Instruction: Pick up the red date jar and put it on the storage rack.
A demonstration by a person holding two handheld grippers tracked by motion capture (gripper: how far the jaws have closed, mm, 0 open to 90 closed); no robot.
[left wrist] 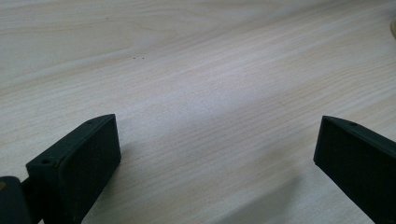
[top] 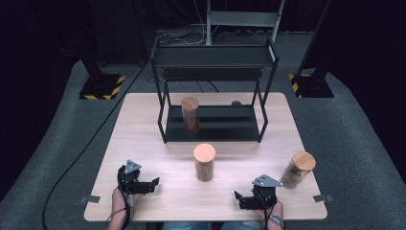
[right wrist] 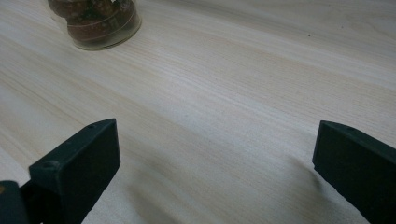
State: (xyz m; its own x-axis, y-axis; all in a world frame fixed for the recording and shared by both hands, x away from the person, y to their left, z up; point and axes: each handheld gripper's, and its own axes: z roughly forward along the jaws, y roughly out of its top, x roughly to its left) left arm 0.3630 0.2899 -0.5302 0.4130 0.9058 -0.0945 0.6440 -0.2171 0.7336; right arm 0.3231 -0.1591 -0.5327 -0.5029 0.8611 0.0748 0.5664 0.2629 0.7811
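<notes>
High view first: I have my left gripper [top: 152, 183] and my right gripper [top: 239, 199] resting low at the near edge of the table [top: 143, 124], one at each corner, both jaws spread wide with nothing between them. I judge this a ready stance, set apart so either hand can go to whichever jar lies on its own side.

Nearest to both is the middle jar [top: 204, 162], upright on the bare wood between my hands and just in front of the black shelf [top: 213, 123]. A second jar [top: 297, 169] stands at the right edge, just beyond my right gripper, and a third jar [top: 190, 115] sits on the shelf's lower tier, toward its left. That one suggests to me the shelf is where the jars belong.

All three are clear round cylinders with flat wooden lids, filled with brownish stuff; I cannot tell what. Smooth glass-like walls will want a square, level grip, I think.

Right gripper view shows a jar's base [right wrist: 95, 21] with dark lumpy contents, well ahead of my open jaws. Left gripper view shows pale, fine-grained wood [left wrist: 210, 93] between matte black jaws
</notes>
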